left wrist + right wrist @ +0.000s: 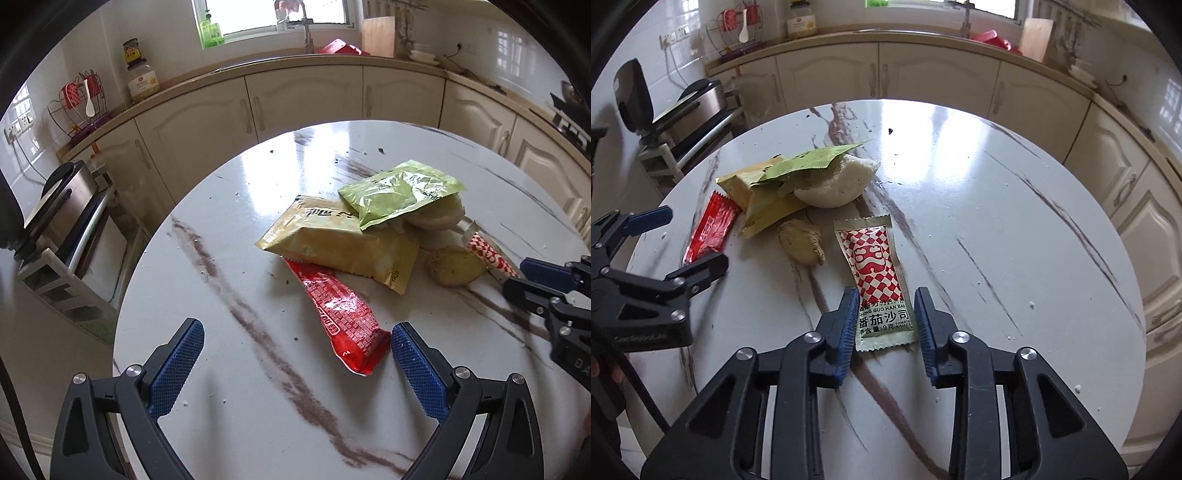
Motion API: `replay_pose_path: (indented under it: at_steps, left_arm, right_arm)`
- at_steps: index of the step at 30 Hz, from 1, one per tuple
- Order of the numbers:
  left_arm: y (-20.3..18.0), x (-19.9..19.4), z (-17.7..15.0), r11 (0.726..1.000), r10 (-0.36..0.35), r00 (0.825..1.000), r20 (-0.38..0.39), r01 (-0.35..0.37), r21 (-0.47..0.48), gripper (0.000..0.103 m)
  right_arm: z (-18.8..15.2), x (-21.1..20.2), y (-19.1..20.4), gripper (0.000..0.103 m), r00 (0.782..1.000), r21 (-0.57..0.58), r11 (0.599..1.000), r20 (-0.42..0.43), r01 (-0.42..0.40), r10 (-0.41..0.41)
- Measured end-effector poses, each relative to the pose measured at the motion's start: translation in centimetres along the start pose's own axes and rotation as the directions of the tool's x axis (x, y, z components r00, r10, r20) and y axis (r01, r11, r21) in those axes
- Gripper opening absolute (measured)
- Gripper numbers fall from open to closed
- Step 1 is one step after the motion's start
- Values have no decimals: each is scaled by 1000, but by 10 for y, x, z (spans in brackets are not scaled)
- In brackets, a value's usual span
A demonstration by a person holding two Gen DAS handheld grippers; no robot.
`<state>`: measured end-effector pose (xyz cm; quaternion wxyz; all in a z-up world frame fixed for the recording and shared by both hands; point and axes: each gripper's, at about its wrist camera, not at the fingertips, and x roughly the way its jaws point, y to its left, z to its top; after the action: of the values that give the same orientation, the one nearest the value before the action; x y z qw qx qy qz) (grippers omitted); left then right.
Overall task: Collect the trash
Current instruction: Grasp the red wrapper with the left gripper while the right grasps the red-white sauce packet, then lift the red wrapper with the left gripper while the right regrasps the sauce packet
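Trash lies on a round marble table [229,424] [1015,206]: a red wrapper [340,314] [711,229], a yellow packet [340,240] [757,192], a green packet [399,192] [809,162], a half bun [436,218] [834,181], a ginger piece [456,266] [801,242] and a checkered ketchup sachet [491,254] [877,277]. My left gripper [297,338] [687,240] is open wide, its right pad by the red wrapper's near end. My right gripper [886,299] [517,275] is open, its jaws on either side of the sachet's near end.
Cream cabinets [303,99] and a counter curve behind the table. A metal appliance [62,206] stands on a rack at the left. A wire basket [79,103], a jar [142,79] and a cutting board [376,37] sit on the counter. Crumbs dot the table.
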<state>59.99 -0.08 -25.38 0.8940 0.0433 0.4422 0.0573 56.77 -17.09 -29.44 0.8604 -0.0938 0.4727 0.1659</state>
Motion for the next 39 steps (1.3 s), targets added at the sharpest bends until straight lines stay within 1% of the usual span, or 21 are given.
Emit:
replay_pose_path:
  at_steps: [2, 3, 5, 6, 7, 8, 9, 10, 12, 13, 15, 21, 24, 26, 28, 31, 32, 35, 37, 39]
  left_arm:
    - [-3, 4, 3, 1000, 12, 1000, 8, -12, 12, 99]
    - [-4, 7, 5, 1000, 5, 1000, 8, -5, 15, 99]
    - [-5, 11, 6, 1000, -20, 1000, 8, 20, 13, 92]
    - [-4, 13, 7, 998, -64, 998, 8, 64, 3, 79]
    - [-2, 14, 7, 993, -116, 993, 1, 116, -10, 62]
    - [-1, 15, 8, 989, -149, 989, 0, 149, -19, 59]
    - [-3, 16, 7, 989, -150, 989, 3, 150, -2, 52]
    - [-5, 17, 7, 986, -165, 986, 8, 165, 13, 39]
    - [-8, 18, 6, 983, -184, 983, 7, 184, 27, 34]
    - [-9, 18, 4, 981, -192, 981, 7, 192, 34, 27]
    - [-8, 19, 1, 978, -207, 978, 6, 206, 39, 19]
    - [-1, 13, -20, 966, -255, 967, 6, 255, 32, 17]
    - [5, 0, -35, 961, -273, 962, 7, 272, 56, 16]
    - [9, -10, -45, 958, -282, 959, 11, 281, 65, 16]
    - [11, -20, -53, 955, -291, 957, 14, 290, 61, 16]
    - [17, -33, -67, 954, -296, 955, 18, 294, 63, 17]
    - [19, -37, -69, 953, -297, 955, 18, 295, 65, 17]
    - [24, -48, -76, 950, -305, 952, 17, 303, 73, 17]
    - [24, -50, -78, 948, -310, 951, 16, 308, 76, 17]
    - [26, -54, -81, 947, -314, 949, 17, 312, 76, 17]
  right_arm:
    - [-3, -3, -2, 21, 1000, 6, 1000, 4, -13, 13]
    - [-6, -6, -3, 21, 999, 20, 999, 10, -31, 30]
    - [-10, -11, -9, 19, 998, 48, 997, 22, -67, 66]
    - [-13, -15, -10, 18, 997, 58, 995, 33, -78, 76]
    - [-14, -19, -11, 9, 996, 62, 994, 41, -87, 84]
    - [-15, -21, -11, 8, 995, 65, 994, 48, -91, 88]
    - [-16, -24, -11, 8, 994, 67, 993, 48, -97, 94]
    - [-15, -25, -10, 7, 995, 64, 993, 50, -95, 92]
    - [-16, -25, -10, 7, 994, 67, 993, 44, -99, 96]
    - [-17, -26, -9, 7, 994, 69, 993, 53, -98, 94]
    - [-20, -28, -7, 6, 994, 70, 993, 55, -96, 92]
    - [-28, -36, -7, 6, 993, 84, 991, 56, -104, 100]
    - [-29, -37, -3, 6, 993, 71, 991, 47, -112, 109]
    - [-29, -37, 4, 8, 996, 42, 996, 40, -76, 74]
    - [-28, -35, 9, 9, 997, 32, 998, 44, -58, 56]
    - [-27, -28, 16, 16, 999, 16, 1000, 36, -10, 9]
    - [-26, -26, 19, 22, 999, 3, 1000, 37, 5, -5]
    - [-21, -21, 25, 35, 999, -20, 1000, 28, 19, -18]
    - [-18, -16, 24, 38, 999, -22, 999, 13, 31, -31]
    - [-14, -12, 22, 39, 1000, -15, 1000, 4, 11, -11]
